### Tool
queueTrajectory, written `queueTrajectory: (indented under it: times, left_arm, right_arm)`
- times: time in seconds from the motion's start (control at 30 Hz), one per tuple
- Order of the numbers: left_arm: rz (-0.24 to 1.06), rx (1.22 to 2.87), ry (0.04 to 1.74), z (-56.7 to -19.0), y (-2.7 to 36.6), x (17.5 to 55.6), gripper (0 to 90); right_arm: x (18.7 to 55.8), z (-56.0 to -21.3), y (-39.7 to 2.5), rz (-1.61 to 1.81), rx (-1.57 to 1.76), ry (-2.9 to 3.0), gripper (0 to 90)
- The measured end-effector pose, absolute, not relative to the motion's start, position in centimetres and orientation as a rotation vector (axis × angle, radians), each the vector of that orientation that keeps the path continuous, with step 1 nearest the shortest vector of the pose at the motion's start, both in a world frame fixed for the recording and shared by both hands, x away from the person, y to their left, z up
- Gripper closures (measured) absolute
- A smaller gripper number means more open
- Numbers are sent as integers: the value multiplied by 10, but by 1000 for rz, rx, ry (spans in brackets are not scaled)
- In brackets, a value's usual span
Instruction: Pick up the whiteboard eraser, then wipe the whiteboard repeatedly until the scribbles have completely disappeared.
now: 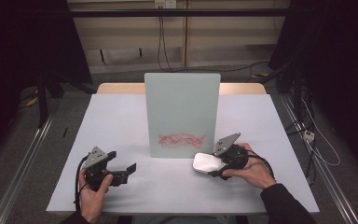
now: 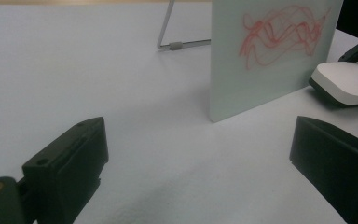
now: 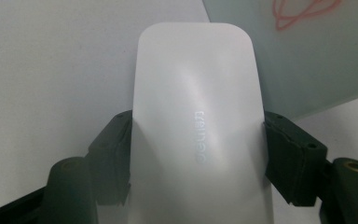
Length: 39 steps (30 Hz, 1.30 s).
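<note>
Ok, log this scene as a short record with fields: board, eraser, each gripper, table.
board: pale glass board standing upright on a wire stand, red scribble low on its face
eraser: white eraser, beside the board's lower right corner
right gripper: fingers clamped on the eraser's two sides
left gripper: open, holding nothing, low over the table
table: pale surface

Left tool (image 1: 121,171) gapes wide — right tool (image 1: 208,164) clamped, both low.
</note>
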<state>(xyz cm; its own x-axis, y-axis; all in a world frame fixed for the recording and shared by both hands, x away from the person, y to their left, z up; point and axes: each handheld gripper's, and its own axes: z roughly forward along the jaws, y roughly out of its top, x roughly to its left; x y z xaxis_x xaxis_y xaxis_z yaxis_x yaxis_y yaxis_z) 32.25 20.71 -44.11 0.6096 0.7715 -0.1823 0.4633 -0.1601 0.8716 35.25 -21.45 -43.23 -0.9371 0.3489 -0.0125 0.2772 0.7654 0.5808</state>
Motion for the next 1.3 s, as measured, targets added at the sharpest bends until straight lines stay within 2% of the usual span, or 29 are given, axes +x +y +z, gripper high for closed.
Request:
queueTrajectory:
  times: [1.3]
  left_arm:
    - [355,1803,1025,-444,210,323,42]
  right_arm:
    - [331,-416,-218,1082,658,2615,315]
